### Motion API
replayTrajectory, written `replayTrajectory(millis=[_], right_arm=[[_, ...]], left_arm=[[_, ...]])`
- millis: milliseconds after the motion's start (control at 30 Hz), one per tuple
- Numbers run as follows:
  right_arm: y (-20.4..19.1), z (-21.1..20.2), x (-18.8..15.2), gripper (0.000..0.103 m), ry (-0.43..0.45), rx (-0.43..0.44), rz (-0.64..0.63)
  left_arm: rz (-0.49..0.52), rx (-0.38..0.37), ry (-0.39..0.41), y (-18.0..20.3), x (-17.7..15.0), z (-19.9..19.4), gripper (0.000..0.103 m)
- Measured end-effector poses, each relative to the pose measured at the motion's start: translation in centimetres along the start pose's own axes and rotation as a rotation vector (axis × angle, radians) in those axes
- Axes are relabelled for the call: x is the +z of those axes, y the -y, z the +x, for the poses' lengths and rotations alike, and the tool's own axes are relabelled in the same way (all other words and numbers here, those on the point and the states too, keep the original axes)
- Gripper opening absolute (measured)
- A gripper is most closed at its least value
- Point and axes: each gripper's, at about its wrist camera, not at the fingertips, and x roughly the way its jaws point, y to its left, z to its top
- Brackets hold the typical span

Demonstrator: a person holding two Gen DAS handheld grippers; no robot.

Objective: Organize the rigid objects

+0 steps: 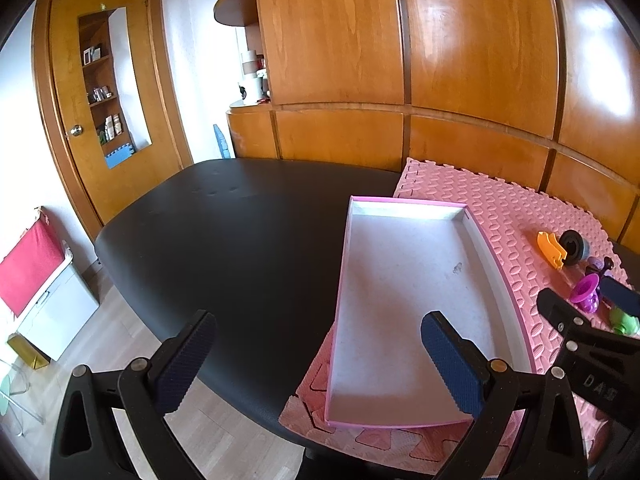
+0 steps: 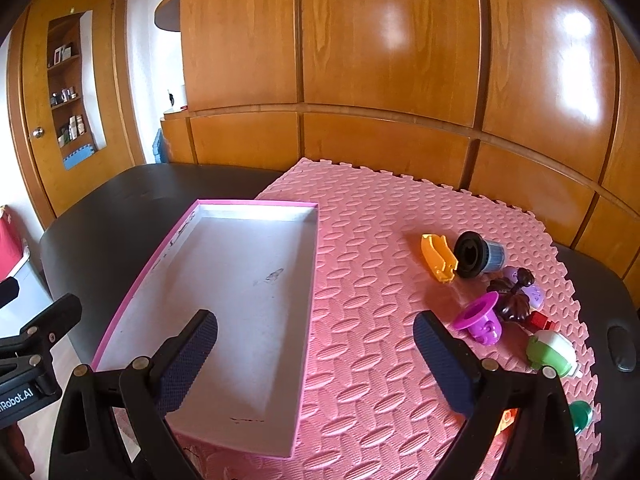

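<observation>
A shallow pink-edged box (image 2: pixel 240 280) with a bare white floor lies on the pink foam mat (image 2: pixel 368 264). To its right sits a cluster of small toys: an orange piece (image 2: pixel 438 258), a black and grey cylinder (image 2: pixel 478 254), a magenta cup-shaped toy (image 2: pixel 480 318), a dark brown figure (image 2: pixel 512 300), a red block (image 2: pixel 540 320) and a green and white toy (image 2: pixel 552 350). My right gripper (image 2: pixel 316 352) hangs open over the mat between box and toys. My left gripper (image 1: pixel 316 356) is open over the box's (image 1: pixel 400 300) left rim. Both hold nothing.
The mat (image 1: pixel 520 216) covers the right part of a black table (image 1: pixel 224 232). Wooden cabinet panels (image 2: pixel 384 80) rise right behind it. A door (image 1: pixel 80 120) and a white unit with a red cloth (image 1: pixel 28 272) stand off to the left, with floor below the table edge.
</observation>
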Motion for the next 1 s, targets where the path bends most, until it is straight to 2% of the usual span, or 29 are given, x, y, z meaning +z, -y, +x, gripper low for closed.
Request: replayTrajectory(millis=[100,267,467,733,867,1000], right_arm=[[0.7,-0.1,0.0,0.1,0.002,-0.011,0.009],[1.7,0.1,0.0,0.1,-0.004,-0.034,0.005],[5.1,-0.2,0.2,0.1,-0.003,-0.091,0.03],[15.2,-2.5,-0.1,0.1,-0.025,-0.204,0.164],[21.1,-4.0,-0.5,0.1,-0.031,-0.236,0.268],[25.1,-4.4,-1.8,0.1,-0.036,-0.263,0.344]], left_arm=[[0.013,-0.018,-0.008,0.3,0.1,0.1,0.103],[0.016,-0.147,-0.045,1.0,0.2,0.4,0.103],[0.086,-0.246,-0.051,3.8,0.8,0.3,0.103],[0.19,-0.451,-0.07,8.4,1.2,-0.2,0.103],[0.27,-0.561,-0.074,11.8,1.5,-0.7,0.103],[0.34,-0.648,-0.088,15.7,1.4,-0.9,0.103]])
